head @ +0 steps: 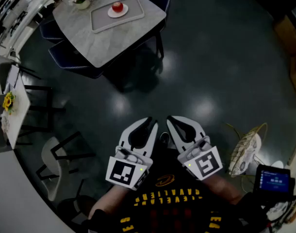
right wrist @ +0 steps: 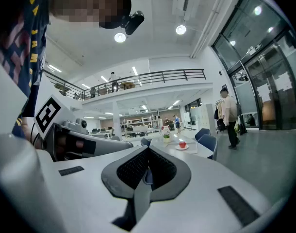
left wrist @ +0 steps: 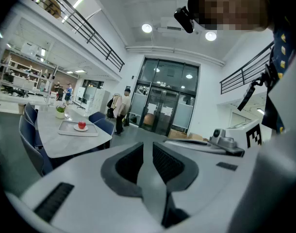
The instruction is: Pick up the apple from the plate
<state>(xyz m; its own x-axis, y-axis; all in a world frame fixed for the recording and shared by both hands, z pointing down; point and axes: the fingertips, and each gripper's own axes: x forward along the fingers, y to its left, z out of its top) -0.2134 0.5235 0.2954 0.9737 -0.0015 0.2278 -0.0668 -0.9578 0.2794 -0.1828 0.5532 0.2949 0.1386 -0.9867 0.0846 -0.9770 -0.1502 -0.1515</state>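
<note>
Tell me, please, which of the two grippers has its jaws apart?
The left gripper: a narrow gap shows between its jaws, nothing in it, whereas the right gripper has its jaws meeting at the tips.

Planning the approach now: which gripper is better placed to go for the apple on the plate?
Left, marginally. The left gripper has its jaws apart and is nearer the table; the right gripper is shut. Both are far from the apple.

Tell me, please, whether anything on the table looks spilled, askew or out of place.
Nothing stands out: the apple sits on its plate, the plate inside the tray, and the flower pot stands upright beside the tray on the table.
</note>
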